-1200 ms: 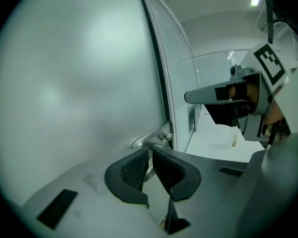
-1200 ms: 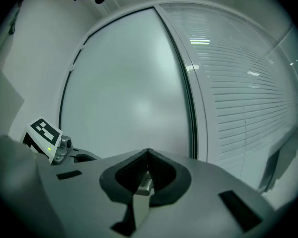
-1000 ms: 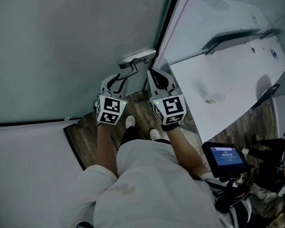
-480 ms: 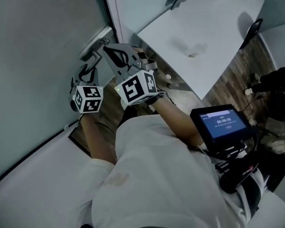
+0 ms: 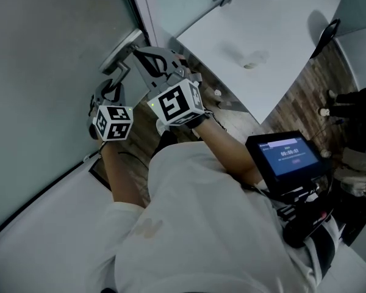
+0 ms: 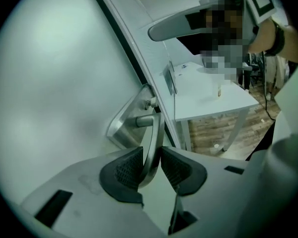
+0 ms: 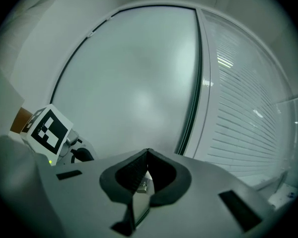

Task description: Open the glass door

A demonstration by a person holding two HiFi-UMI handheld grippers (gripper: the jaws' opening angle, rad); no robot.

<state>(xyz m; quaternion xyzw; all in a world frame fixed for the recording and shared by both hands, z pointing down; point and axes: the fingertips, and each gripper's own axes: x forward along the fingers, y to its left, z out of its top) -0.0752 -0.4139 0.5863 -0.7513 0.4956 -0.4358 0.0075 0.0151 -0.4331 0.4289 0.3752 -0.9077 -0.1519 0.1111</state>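
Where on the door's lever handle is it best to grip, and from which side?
Grip the lever handle at its free end, away from the spindle, one pad on each flat face. Probably come along the blade from that end: it is thin and flat, and the end gives leverage.

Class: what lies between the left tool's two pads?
The door handle, shown in the left gripper view; the left tool's jaws have just been opening.
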